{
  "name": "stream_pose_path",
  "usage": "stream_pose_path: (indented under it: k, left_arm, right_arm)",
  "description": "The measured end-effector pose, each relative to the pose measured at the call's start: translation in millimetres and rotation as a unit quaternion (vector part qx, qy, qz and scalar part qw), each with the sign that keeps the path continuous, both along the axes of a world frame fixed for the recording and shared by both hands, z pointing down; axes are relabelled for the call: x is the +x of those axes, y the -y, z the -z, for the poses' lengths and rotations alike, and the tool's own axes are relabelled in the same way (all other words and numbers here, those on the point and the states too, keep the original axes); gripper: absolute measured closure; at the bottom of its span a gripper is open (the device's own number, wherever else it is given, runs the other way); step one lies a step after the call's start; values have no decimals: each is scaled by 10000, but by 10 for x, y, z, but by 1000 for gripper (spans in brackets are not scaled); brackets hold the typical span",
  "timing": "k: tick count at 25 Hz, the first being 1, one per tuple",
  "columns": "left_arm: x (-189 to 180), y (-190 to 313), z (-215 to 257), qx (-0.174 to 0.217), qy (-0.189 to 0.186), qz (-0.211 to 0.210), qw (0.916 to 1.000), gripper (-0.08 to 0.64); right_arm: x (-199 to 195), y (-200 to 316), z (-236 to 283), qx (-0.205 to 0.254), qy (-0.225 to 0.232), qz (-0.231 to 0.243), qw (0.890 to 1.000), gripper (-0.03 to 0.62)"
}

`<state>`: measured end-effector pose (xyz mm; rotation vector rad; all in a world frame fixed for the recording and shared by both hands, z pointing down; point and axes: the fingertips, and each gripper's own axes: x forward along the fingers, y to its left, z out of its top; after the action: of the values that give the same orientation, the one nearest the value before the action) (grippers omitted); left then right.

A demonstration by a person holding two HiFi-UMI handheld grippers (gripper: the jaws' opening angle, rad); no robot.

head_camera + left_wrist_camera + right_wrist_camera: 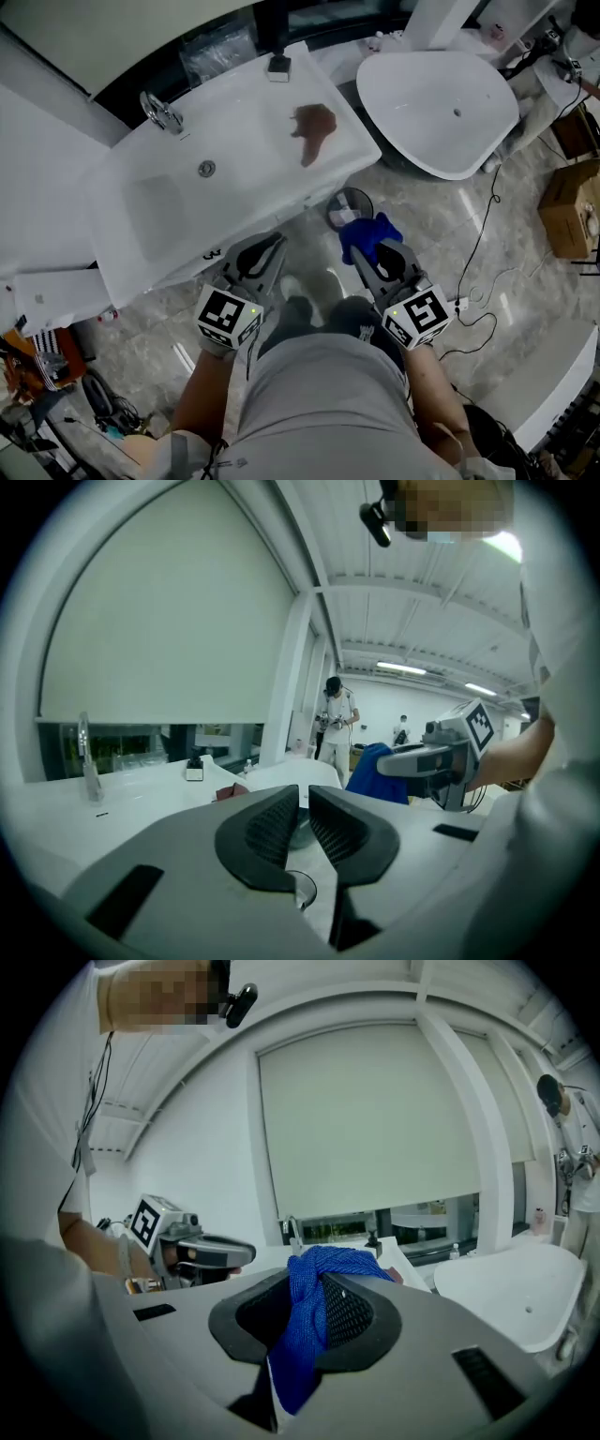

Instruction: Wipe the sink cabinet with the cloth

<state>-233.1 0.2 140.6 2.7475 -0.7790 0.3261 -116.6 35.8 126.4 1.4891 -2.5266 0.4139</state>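
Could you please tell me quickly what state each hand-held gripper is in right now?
Left hand-held gripper: closed, empty.
Right hand-held gripper: closed on the blue cloth.

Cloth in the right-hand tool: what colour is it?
Blue. The cloth shows best in the right gripper view, pinched in the right tool.

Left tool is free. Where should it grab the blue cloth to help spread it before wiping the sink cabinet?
Grip the loose bunch of the blue cloth that sticks out past the right tool's tips, coming in from its left. The rest is pinched between those jaws. The left tool is shut, so open it first.
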Motion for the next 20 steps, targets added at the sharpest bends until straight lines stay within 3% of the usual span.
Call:
stream_pose_path:
  k: [7, 14, 20]
  left_arm:
    - [367, 304, -391, -208, 434, -728, 9962, 538]
    - [740, 589, -846, -289, 1058, -809, 9907, 535]
    - [953, 785, -1306, -348, 1717, -951, 9799, 523]
  right_arm:
    - [222, 167, -427, -397, 29, -387, 9985, 520]
    - [628, 406, -939, -663, 24, -387, 9970, 520]
    - [800, 646, -1524, -845, 11, -301, 9960, 520]
